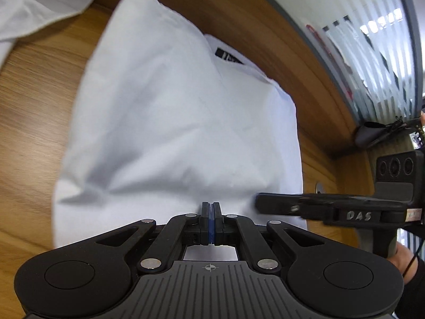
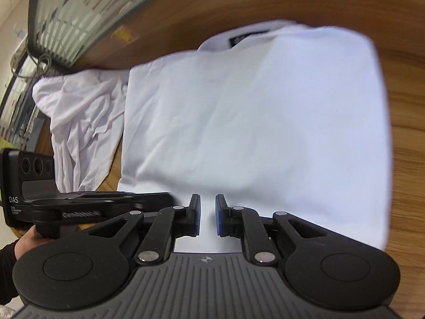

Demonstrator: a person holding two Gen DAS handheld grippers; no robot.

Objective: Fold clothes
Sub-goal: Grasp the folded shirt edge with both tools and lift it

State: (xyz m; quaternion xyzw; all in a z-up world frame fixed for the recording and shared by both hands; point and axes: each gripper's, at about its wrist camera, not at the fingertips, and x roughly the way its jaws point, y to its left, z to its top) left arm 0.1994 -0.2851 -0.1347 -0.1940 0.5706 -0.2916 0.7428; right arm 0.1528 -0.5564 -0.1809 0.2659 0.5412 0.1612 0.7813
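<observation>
A folded white shirt (image 1: 172,111) with a black neck label (image 1: 228,57) lies on the wooden table (image 1: 34,122). My left gripper (image 1: 211,207) is at the shirt's near edge, its blue pads pressed together, and creases in the cloth run toward its tips. In the right wrist view the same shirt (image 2: 252,122) fills the middle. My right gripper (image 2: 207,207) is open over the near edge, with white cloth showing in the gap. Each gripper appears side-on in the other's view: the right one (image 1: 265,204) and the left one (image 2: 164,199).
A second crumpled white garment (image 2: 79,122) lies left of the shirt, also at top left in the left wrist view (image 1: 32,16). A glass partition with frosted stripes (image 1: 372,53) runs behind the table's far edge. A hand (image 2: 26,242) holds the left gripper's handle.
</observation>
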